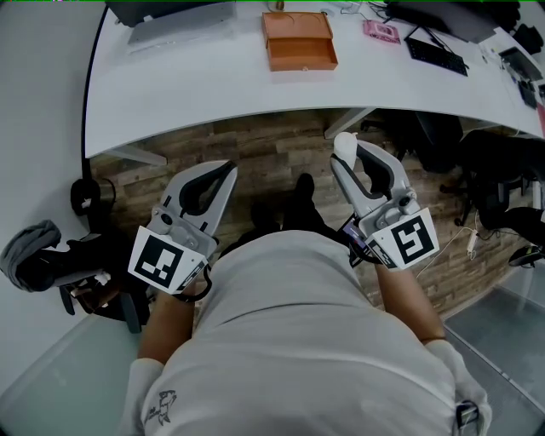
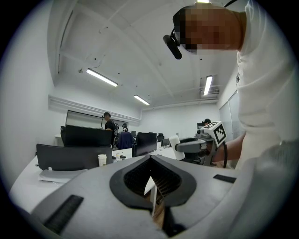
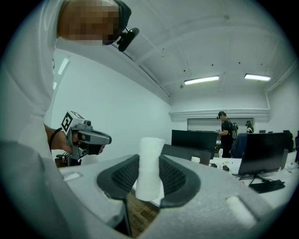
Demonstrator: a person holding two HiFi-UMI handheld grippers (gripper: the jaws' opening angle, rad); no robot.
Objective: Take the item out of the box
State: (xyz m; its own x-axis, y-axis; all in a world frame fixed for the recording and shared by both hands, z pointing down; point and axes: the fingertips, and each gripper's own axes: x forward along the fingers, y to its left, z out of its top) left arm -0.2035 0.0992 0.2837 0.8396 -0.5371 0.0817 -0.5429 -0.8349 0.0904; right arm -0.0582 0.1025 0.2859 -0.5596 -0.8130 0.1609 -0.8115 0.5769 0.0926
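Note:
An open orange cardboard box [image 1: 298,41] lies on the far side of the white desk [image 1: 213,85], well away from both grippers. My right gripper [image 1: 345,160] is held close to my body, above the wooden floor, shut on a white cylindrical roll [image 1: 344,146]. The right gripper view shows that roll [image 3: 150,168] upright between the jaws of the right gripper [image 3: 149,189]. My left gripper [image 1: 228,169] is at the same height on the left, jaws together with nothing in them. The left gripper view shows the left gripper [image 2: 152,186] shut, and the right gripper [image 2: 201,142] with the roll [image 2: 174,141] beyond it.
On the desk are a black keyboard [image 1: 436,55], a pink item [image 1: 381,31] and a grey laptop [image 1: 183,21]. Black chairs [image 1: 477,170] stand under the desk at right, and a grey-and-black chair [image 1: 34,255] at left. People [image 3: 225,126] stand by monitors in the background.

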